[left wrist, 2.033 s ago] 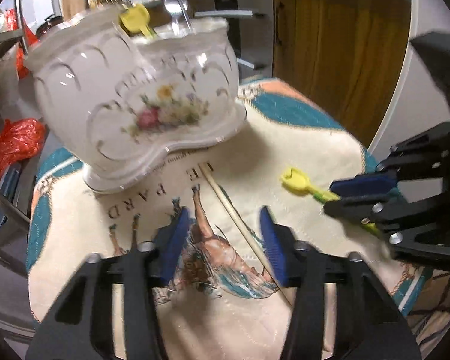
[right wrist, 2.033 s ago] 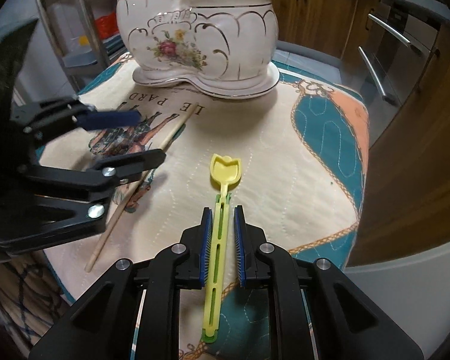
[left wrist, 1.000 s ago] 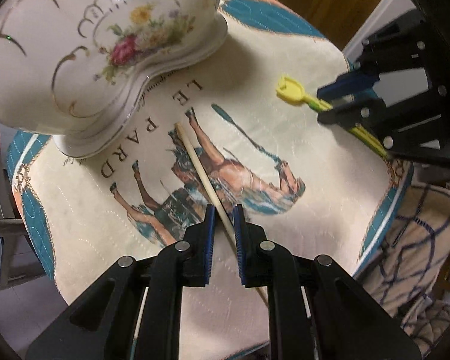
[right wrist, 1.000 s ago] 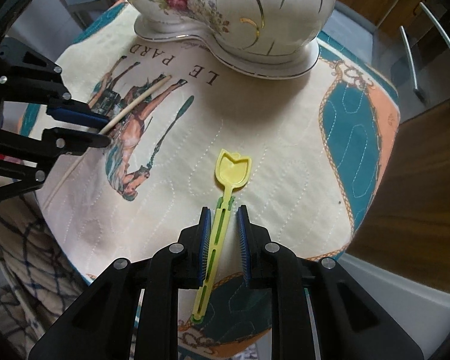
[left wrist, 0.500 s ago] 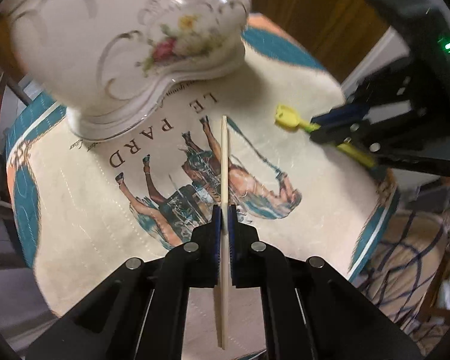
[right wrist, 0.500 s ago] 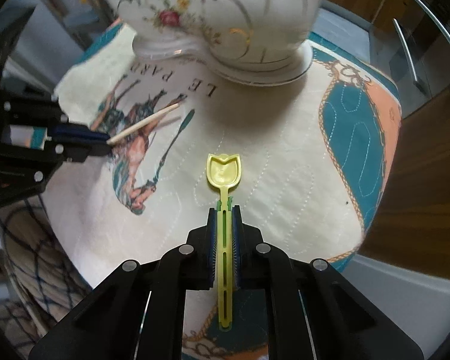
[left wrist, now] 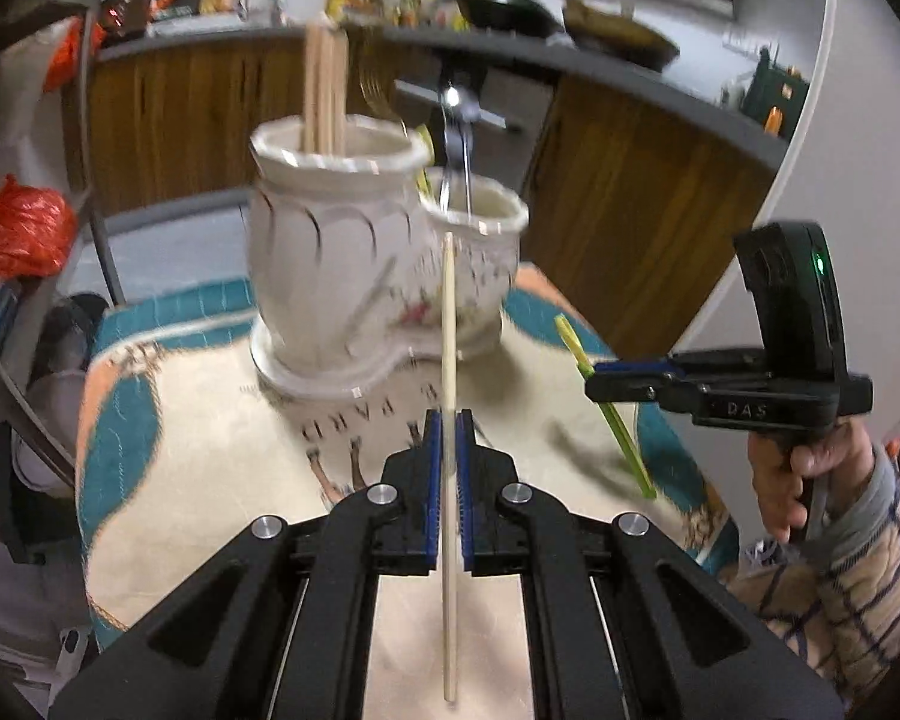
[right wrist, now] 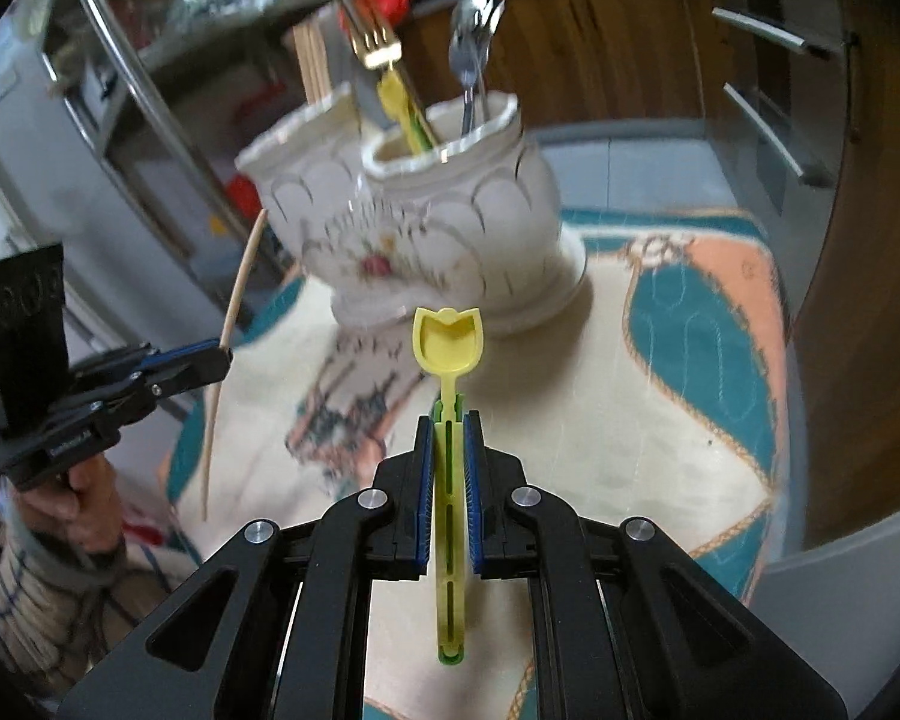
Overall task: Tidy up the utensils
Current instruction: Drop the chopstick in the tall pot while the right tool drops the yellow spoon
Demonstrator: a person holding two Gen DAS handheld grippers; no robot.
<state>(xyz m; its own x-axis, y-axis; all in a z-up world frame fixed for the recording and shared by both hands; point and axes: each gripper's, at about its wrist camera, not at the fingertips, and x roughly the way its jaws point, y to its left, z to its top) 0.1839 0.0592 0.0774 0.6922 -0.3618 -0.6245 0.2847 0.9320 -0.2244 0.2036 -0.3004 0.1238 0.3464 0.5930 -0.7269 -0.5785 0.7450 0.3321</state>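
Note:
My left gripper [left wrist: 448, 420] is shut on a thin wooden chopstick [left wrist: 448, 324], held off the cloth and pointing toward the white floral two-part ceramic holder [left wrist: 330, 276]. That holder's taller part contains several chopsticks [left wrist: 324, 96]; its lower part [right wrist: 450, 144] has a fork, a spoon and a yellow scoop. My right gripper [right wrist: 448, 420] is shut on the handle of a yellow-green plastic scoop [right wrist: 447, 342], lifted above the cloth in front of the holder. In the right wrist view the left gripper [right wrist: 210, 357] is at the left with the chopstick [right wrist: 234, 312]. The right gripper [left wrist: 606, 375] shows at right in the left wrist view.
A quilted cream, teal and peach cloth [right wrist: 660, 372] with a horse print covers the small round table. Wooden cabinets [left wrist: 642, 228] and a dark counter with clutter stand behind. An orange bag [left wrist: 12, 228] hangs on a metal rack at left. A person's hand [left wrist: 798, 468] grips the right tool.
Both grippers closed on their utensils and lifted them off the cloth. Both views tilted up, so the holder's rims and the kitchen behind now show.

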